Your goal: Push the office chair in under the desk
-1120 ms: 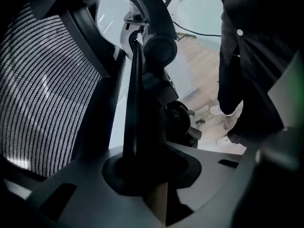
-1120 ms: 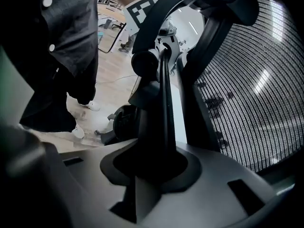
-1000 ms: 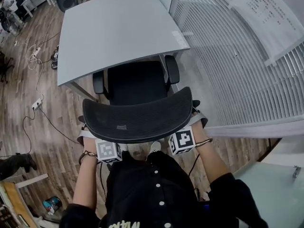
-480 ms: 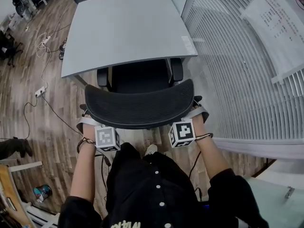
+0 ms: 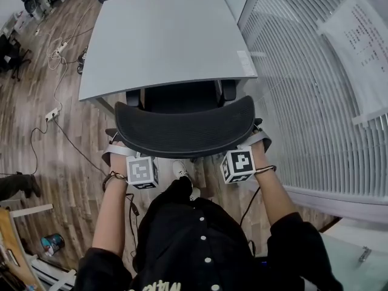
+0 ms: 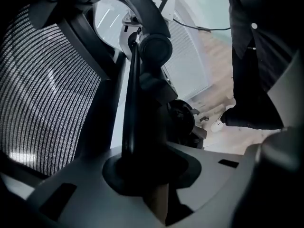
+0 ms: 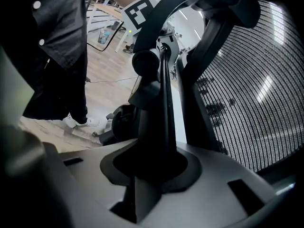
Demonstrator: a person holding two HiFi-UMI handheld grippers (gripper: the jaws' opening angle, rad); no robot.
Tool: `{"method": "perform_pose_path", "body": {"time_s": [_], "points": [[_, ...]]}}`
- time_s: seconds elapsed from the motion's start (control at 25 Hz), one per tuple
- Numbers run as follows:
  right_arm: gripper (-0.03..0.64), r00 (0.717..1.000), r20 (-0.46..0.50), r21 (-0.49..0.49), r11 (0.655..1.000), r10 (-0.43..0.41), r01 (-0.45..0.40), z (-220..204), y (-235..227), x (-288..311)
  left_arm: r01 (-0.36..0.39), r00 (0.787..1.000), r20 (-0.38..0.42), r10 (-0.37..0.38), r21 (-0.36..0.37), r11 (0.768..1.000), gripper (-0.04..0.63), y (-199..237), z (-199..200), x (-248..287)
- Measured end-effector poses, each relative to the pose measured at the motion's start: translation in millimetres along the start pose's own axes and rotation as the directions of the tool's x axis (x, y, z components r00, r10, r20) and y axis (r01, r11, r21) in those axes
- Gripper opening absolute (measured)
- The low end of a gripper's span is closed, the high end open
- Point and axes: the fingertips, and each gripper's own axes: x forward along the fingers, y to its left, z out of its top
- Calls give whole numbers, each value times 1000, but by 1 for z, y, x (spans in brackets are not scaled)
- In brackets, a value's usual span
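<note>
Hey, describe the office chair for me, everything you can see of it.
The office chair is black, with a curved mesh backrest in a dark frame, a dark seat and two armrests. It stands upright on the wood floor, facing the grey desk. Its seat and armrests are partly under the desktop's near edge, and the backrest is outside. The left gripper and right gripper each clamp the backrest's frame near its outer ends.

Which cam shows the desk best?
Head view: the grey desk top is seen from above, with the office chair seat partly under its near edge. Both gripper views are filled by the chair's mesh back and frame; no desk is identifiable there.
</note>
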Motion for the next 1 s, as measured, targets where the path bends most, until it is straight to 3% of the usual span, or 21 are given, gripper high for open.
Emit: {"method": "perform_pose_path", "body": {"time_s": [1.0], "points": [[123,999,40,-40,999,1,1,-23,-87,80,-28,998,-55,26,-34,999,97,74,-40,70]]}}
